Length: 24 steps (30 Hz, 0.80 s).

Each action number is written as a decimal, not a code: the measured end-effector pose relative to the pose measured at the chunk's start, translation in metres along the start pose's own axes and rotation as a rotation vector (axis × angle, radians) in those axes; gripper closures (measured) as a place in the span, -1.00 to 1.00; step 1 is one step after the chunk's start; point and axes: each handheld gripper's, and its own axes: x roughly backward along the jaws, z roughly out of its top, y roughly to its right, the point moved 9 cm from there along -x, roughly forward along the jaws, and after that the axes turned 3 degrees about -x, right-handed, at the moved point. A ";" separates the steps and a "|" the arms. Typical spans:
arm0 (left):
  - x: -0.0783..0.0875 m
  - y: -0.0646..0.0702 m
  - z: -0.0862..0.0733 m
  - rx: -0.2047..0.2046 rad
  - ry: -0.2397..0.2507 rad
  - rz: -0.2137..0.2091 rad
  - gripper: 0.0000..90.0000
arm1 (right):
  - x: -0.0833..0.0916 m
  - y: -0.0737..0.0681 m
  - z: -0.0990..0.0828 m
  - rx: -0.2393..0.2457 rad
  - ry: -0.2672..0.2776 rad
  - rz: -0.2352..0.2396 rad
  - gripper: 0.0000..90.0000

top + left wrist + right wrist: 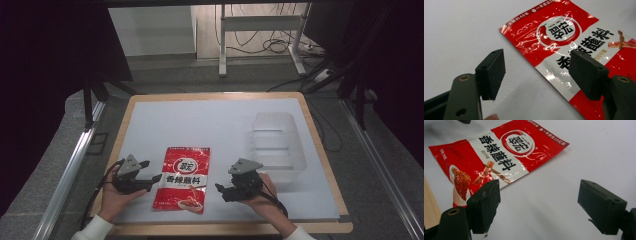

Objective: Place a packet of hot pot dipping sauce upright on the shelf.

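Note:
A flat red and white seasoning packet (183, 177) with black lettering lies on the white mat near the table's front. My left gripper (152, 172) sits just left of it, jaws open and empty, its tips at the packet's left edge. In the left gripper view the packet (564, 42) lies ahead, one pad over its edge, the gripper (544, 75) wide apart. My right gripper (220, 190) rests to the packet's right, open, a short gap away. In the right gripper view the packet (496, 157) lies ahead to the left of the open gripper (549, 205).
A clear plastic tub (276, 145) stands at the right on the white mat (200, 125), behind my right hand. The wooden table edge (225, 229) runs along the front. A metal stand and cables sit on the floor beyond the table.

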 end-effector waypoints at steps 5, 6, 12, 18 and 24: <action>-0.004 0.001 0.000 -0.005 -0.011 0.001 -0.35 | 0.001 0.000 -0.004 -0.002 -0.004 0.003 -0.59; -0.004 0.001 0.000 -0.005 -0.011 0.001 -0.35 | 0.001 0.000 -0.004 -0.002 -0.004 0.003 -0.59; -0.004 0.002 0.000 -0.010 -0.010 -0.004 -0.35 | 0.001 -0.001 -0.002 -0.004 -0.016 0.003 -0.57; -0.003 0.004 -0.002 -0.020 -0.014 -0.008 -0.35 | -0.002 -0.001 0.003 0.018 -0.055 0.000 -0.55; 0.000 0.007 -0.006 -0.029 -0.019 -0.008 -0.35 | -0.004 0.000 0.017 0.029 -0.047 0.003 -0.55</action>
